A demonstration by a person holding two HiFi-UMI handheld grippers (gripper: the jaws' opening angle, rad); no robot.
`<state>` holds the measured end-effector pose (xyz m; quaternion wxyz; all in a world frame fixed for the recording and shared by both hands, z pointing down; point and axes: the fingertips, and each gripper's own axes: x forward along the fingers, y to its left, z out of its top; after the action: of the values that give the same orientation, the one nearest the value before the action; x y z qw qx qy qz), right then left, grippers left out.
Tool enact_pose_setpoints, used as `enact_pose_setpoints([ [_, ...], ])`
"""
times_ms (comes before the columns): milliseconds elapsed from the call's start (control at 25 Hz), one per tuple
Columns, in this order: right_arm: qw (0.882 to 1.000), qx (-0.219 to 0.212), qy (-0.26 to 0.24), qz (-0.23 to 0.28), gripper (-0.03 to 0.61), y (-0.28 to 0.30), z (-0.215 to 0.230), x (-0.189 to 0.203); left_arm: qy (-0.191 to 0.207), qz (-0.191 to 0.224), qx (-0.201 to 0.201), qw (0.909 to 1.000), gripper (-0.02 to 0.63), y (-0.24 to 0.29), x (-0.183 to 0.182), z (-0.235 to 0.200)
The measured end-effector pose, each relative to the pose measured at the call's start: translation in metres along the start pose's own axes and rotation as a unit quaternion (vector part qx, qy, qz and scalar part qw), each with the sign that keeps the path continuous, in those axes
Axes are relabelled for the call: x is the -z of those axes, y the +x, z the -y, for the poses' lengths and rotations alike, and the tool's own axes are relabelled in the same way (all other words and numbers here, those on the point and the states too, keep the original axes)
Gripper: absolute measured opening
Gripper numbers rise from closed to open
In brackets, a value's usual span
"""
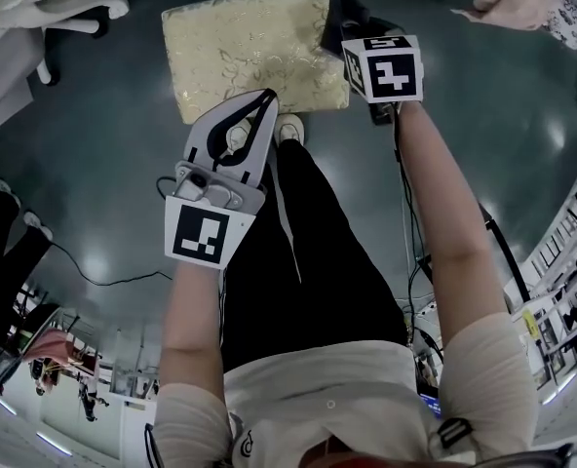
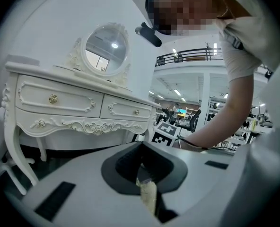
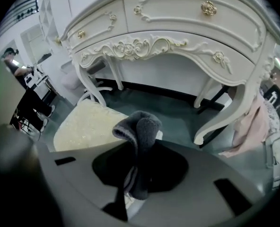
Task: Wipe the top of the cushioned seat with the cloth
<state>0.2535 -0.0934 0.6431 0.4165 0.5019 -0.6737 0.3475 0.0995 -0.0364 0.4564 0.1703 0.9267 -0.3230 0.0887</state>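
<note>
The cushioned seat [image 1: 254, 52] is cream-gold with a leafy pattern and stands on the dark floor in front of my feet. My right gripper [image 1: 352, 32] hangs over its right edge, shut on a dark grey cloth [image 1: 339, 19]. In the right gripper view the cloth [image 3: 140, 131] sticks up folded between the jaws, with the seat [image 3: 83, 126] below and to the left. My left gripper [image 1: 267, 97] points at the seat's near edge with its jaws together and nothing in them. Only a cream sliver of the seat [image 2: 148, 197] shows past them in the left gripper view.
A white carved dressing table [image 3: 178, 32] with an oval mirror [image 2: 106, 48] stands just beyond the seat. A pink garment [image 3: 253, 126] hangs at the table's right leg. White chair legs [image 1: 74, 13] are at the far left, and cables [image 1: 123, 276] run over the floor.
</note>
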Motion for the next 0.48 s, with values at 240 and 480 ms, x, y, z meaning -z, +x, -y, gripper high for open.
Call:
enact_pose_setpoints([
  [240,0.999,-0.032,-0.024,0.013,0.075,-0.017,-0.055,-0.02,0.015,-0.003,-0.024,0.9996,0.012,-0.038,-0.005,-0.016],
  [480,0.995,-0.085,-0.039,0.021,0.075,-0.014,-0.146,-0.035,0.011,0.013,-0.034,0.9993,0.012,-0.088,-0.01,-0.044],
])
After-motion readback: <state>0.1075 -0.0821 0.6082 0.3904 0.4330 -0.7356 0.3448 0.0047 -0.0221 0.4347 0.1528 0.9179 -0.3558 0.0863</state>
